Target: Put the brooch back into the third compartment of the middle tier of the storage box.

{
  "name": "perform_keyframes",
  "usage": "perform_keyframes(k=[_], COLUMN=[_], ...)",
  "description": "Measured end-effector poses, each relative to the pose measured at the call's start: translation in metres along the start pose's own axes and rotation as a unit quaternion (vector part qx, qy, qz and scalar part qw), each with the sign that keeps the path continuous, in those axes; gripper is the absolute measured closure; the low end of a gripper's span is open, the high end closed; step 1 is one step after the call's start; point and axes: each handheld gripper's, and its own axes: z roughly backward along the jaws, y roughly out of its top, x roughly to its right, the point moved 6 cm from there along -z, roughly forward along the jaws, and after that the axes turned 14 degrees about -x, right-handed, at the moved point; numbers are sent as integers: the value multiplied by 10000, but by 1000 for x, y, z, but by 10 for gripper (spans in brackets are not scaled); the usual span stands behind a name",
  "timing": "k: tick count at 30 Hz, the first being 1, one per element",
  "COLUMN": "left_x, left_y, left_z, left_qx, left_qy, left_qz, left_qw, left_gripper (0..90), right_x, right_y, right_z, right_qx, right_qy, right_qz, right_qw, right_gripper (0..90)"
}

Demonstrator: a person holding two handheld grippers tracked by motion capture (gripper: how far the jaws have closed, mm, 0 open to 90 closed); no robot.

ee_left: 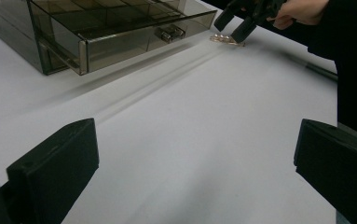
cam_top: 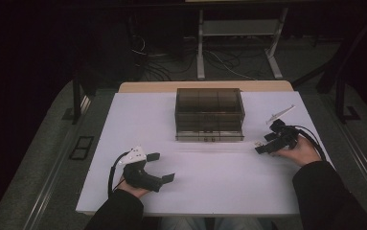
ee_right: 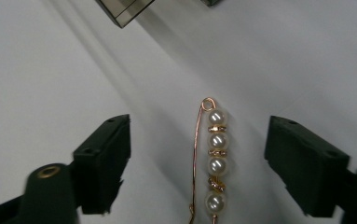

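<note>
Jaws of the right gripper (ee_right: 197,163) stand wide apart over a white table (cam_top: 210,177), with a pearl brooch pin (ee_right: 212,161) lying flat between them and touching neither. The pin is a thin gold wire with a small loop at its far end and four pearls strung along it, separated by small gold spacers. In the high view this right gripper (cam_top: 266,143) sits at the right side of the table, tilted down toward the surface, and the pin is too small to make out there.

The left gripper (ee_left: 195,172) is also spread wide and holds nothing; it rests low at the near left of the table, well apart from the pin, looking across at the other gripper.

A smoked clear plastic drawer box (cam_top: 210,114) stands at the middle of the far side of the table; its lowest drawer (ee_left: 148,37) is pulled partly out and appears to have divided compartments.

Judging by this, the step in hand is picking up the pin. The next move calls for lowering the right jaws around it and closing gently on the pearls or wire, since it lies flat and thin.
</note>
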Motion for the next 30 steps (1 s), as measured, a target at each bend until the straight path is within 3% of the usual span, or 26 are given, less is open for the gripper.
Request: perform_keyframes(k=[11, 30], left_x=[0, 2], left_y=[0, 0], left_z=[0, 0], left_qx=[-10, 4], left_qy=[-4, -63], left_qz=[-17, -58], left_qw=[10000, 10000], left_gripper=[0, 0], right_x=[0, 1], right_y=[0, -2], right_z=[-1, -3], right_qx=[-16, -129], right_qy=[-254, -429], right_qz=[141, 265], right_qw=[9996, 9986], right_gripper=[467, 665])
